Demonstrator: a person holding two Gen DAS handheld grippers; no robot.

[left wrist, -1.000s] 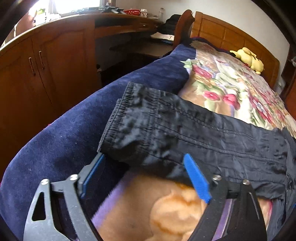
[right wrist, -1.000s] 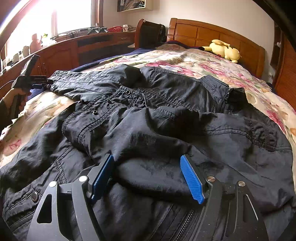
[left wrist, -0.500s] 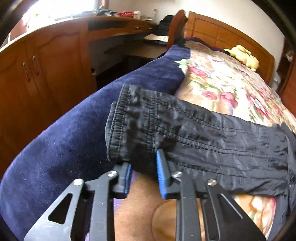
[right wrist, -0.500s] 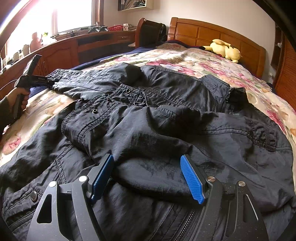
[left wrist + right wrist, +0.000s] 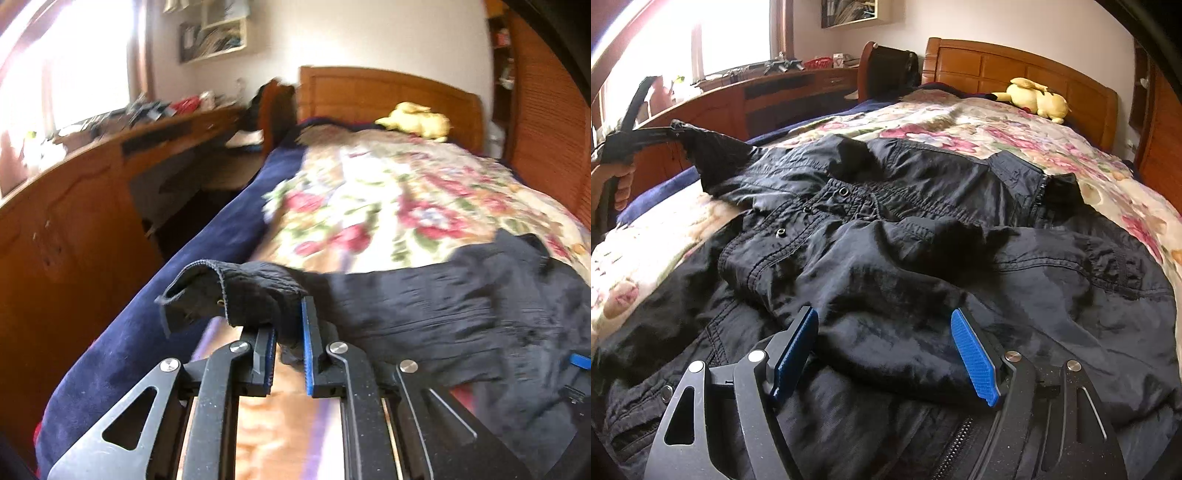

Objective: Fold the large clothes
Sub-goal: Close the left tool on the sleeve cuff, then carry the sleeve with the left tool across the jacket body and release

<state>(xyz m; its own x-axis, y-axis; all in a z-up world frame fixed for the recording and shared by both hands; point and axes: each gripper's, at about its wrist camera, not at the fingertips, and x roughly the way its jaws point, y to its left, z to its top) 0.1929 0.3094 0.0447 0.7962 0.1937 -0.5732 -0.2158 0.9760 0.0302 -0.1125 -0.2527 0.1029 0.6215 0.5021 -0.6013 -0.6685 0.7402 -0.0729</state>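
while left tool point(image 5: 290, 341) pinches sleeve cuff point(image 5: 221, 295), sleeve point(image 5: 738, 162) stretches leftward.

Window point(image 5: 738, 33) glare upper left; left view motion-blurred.

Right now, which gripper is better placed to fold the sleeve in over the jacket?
Left. The left gripper is already shut on the sleeve cuff, lifted off the bed. The right gripper is open, low over the jacket body.

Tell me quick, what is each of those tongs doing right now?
Left tongs: just closed on the jacket cuff.
Right tongs: open over the black jacket, gripping nothing.
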